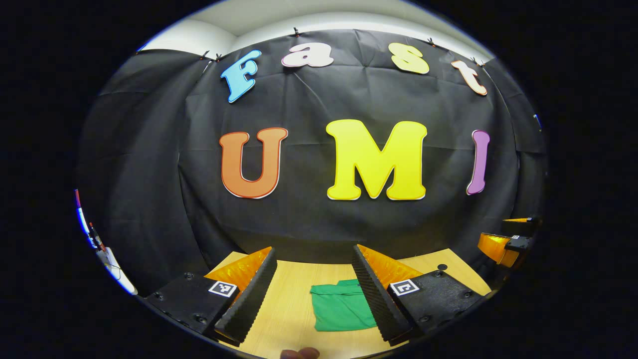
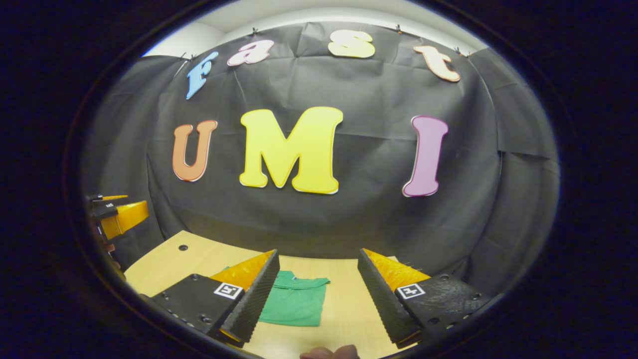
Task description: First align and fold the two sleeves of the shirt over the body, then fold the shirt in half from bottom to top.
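Already compact: shirt (image 1: pixel 344 306) lies flat on the table (image 1: pixel 289 299), both grippers above it, jaws wide and empty.

Seen from the left gripper (image 1: pixel 314 294), the shirt sits at about 5 o'clock between the fingers, its right part hidden behind the right finger; the right gripper (image 1: pixel 506 239) shows at 3 o'clock, well apart. From the right gripper (image 2: pixel 316 294), the shirt (image 2: pixel 294 304) lies at about 7 o'clock beside the left finger, collar toward the wall, and the left gripper (image 2: pixel 117 214) sits at 9 o'clock. No sleeves stick out, so the fold looks largely done, though I cannot tell how many layers there are. Being thin, soft cloth, it should be light and limp, sagging or unfolding if lifted by one point. Best taken by pinching the two near corners of the hem, catching every layer, and moving both together.
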